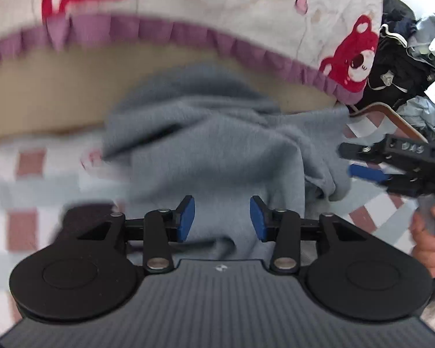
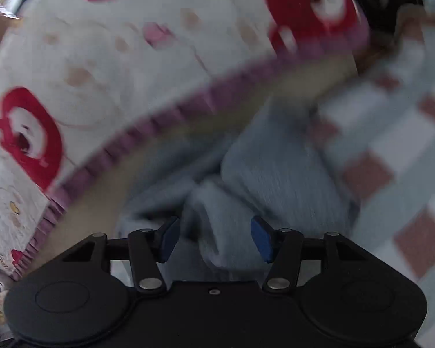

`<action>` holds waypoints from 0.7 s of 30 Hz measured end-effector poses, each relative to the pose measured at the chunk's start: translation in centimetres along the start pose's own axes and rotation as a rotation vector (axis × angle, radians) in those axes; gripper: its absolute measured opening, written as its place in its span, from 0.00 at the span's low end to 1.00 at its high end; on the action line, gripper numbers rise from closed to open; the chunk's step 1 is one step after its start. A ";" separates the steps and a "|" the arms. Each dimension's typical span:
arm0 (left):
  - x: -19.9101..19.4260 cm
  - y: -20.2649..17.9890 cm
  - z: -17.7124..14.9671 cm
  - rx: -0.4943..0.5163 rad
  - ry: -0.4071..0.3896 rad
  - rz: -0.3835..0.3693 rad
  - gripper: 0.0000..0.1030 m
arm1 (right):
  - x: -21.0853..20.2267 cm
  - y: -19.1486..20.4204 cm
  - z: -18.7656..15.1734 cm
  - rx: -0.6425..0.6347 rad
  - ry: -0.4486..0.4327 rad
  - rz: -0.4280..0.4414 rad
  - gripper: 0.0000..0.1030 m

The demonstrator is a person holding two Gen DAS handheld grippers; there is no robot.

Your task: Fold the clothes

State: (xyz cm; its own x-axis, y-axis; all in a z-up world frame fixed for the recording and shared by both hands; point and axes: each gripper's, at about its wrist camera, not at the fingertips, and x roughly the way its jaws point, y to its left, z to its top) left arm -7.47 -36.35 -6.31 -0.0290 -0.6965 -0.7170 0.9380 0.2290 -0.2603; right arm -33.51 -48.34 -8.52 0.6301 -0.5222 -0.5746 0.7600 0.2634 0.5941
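A grey-blue knit garment (image 1: 211,145) lies bunched on the checked sheet (image 1: 29,203), partly over a tan strip. My left gripper (image 1: 222,219) hovers low over its near part, blue pads apart and nothing pinched between them. At the right edge of the left wrist view, my right gripper (image 1: 348,159) reaches in beside the garment's right fold, held by a hand (image 1: 426,243). In the right wrist view the garment (image 2: 275,168) is blurred. A rolled fold of it sits between the spread pads of the right gripper (image 2: 216,239), which do not press on it.
A white quilt (image 1: 188,0) with red bears and a purple frill lies just beyond the garment. A pile of dark and grey clothes (image 1: 406,58) is heaped at the far right. Checked sheet (image 2: 391,174) shows to the right of the garment.
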 end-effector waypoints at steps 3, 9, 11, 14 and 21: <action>0.8 -0.5 -1.0 0.016 0.013 -0.039 0.41 | 0.9 0.4 0.4 -0.013 -0.005 0.024 0.60; 1.6 -3.4 -2.3 0.115 0.038 -0.173 0.59 | 2.8 -1.6 0.4 0.007 0.015 -0.015 0.61; 2.2 -4.0 -2.9 0.155 0.078 -0.201 0.60 | 3.3 -2.1 0.3 0.003 0.031 -0.026 0.61; 3.6 -3.6 -3.9 0.168 0.130 -0.154 0.61 | 3.8 -2.2 0.4 -0.022 0.037 0.001 0.61; 1.6 0.1 -5.3 0.077 0.183 -0.023 0.61 | 4.1 0.2 -1.5 -0.117 0.011 0.068 0.65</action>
State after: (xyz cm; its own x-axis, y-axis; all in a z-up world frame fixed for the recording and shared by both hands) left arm -9.29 -33.84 -10.86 -0.1068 -0.5640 -0.8188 0.9597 0.1567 -0.2331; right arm -30.55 -49.27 -11.61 0.6821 -0.4910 -0.5419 0.7284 0.3907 0.5628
